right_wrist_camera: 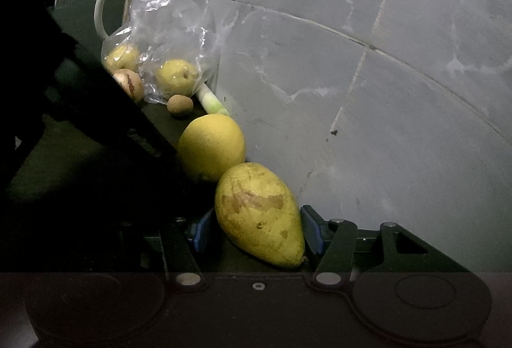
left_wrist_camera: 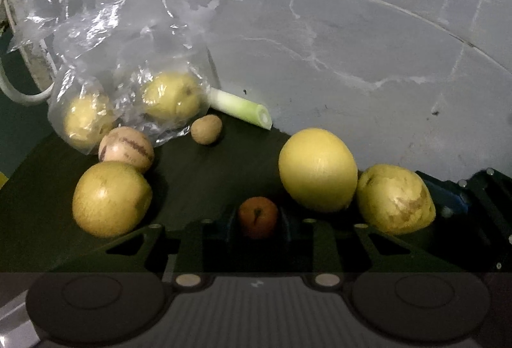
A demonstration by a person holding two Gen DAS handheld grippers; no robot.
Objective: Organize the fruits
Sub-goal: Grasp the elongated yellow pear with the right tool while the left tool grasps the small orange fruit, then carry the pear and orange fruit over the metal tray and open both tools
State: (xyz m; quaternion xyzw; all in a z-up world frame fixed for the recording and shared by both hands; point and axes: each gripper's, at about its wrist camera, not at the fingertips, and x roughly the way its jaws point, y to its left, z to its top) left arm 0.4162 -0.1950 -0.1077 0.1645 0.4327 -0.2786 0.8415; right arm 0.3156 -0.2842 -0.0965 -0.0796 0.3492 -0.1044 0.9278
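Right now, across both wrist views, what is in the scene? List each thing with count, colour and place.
Plastic bag: one, clear, far left, holding two yellow fruits.
Striped fruit: one, pale with dark streaks, in front of the bag.
Round fruit: one, yellow, near left.
Small brown fruit: one, by the bag.
Leek piece: one, pale green, against the wall.
Large yellow fruit: one, centre right.
Pear: one, yellow with brown marks, between the right gripper's pads.
Orange fruit: one, between the left gripper's fingers.
Left gripper: black.
Right gripper: blue pads.
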